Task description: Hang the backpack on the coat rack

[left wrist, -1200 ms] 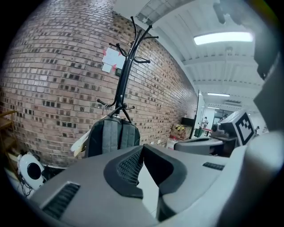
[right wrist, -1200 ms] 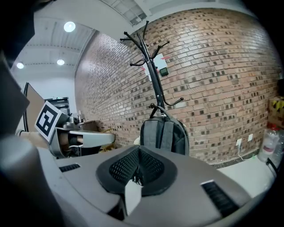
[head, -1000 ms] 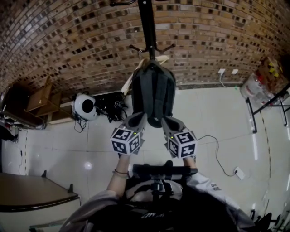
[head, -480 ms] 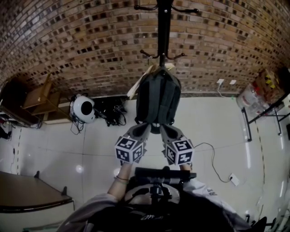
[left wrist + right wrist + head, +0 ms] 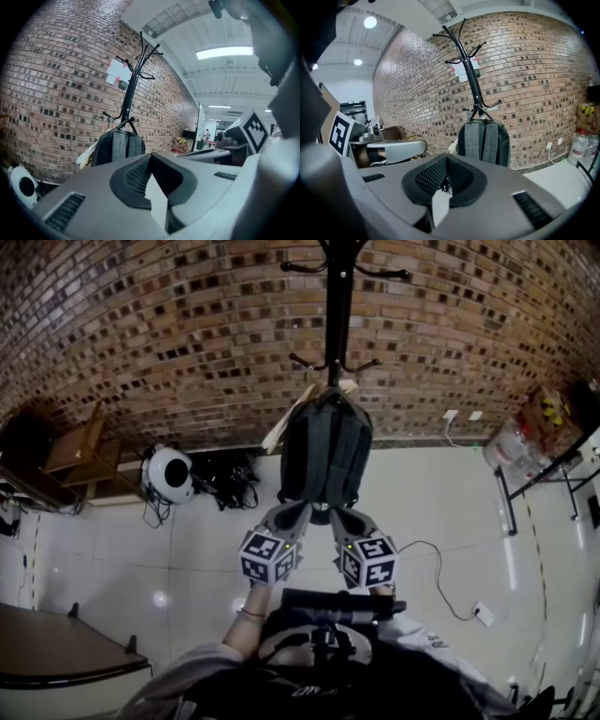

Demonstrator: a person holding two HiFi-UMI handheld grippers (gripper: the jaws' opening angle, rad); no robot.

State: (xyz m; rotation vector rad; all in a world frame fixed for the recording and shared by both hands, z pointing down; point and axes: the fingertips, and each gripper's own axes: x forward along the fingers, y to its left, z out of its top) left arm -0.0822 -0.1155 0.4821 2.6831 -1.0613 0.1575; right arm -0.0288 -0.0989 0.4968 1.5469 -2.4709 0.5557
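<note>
The backpack [image 5: 323, 451] is hanging on the coat rack [image 5: 337, 306], its top loop sitting over one of the lower hooks and its straps facing out into the room. The body is hanging straight down the pole, clear of the floor. The rack is standing against the brick wall [image 5: 141, 343].

The person is holding both grippers out in front of the chest, side by side, noses slanting in toward each other. Seen from the head view, the backpack is lying at 12 o'clock from them. The left gripper [image 5: 298, 509] is pointing at the bag's lower edge with its jaws together and nothing between them. The right gripper [image 5: 337, 514] is doing the same – jaws meeting, nothing clamped. Both gripper views are showing the bag apart from the jaws, with floor between; neither gripper is touching it.

The left forearm [image 5: 246, 610] is reaching forward with a band at the wrist. The right sleeve [image 5: 417, 620] is showing at 4 o'clock from its marker cube [image 5: 370, 561].

A white round device [image 5: 171, 474] is sitting on the floor at 9 o'clock from the backpack, beside a tangle of cables [image 5: 230, 482]. A cord [image 5: 450, 563] is trailing over the floor at 3 o'clock from the right gripper.
</note>
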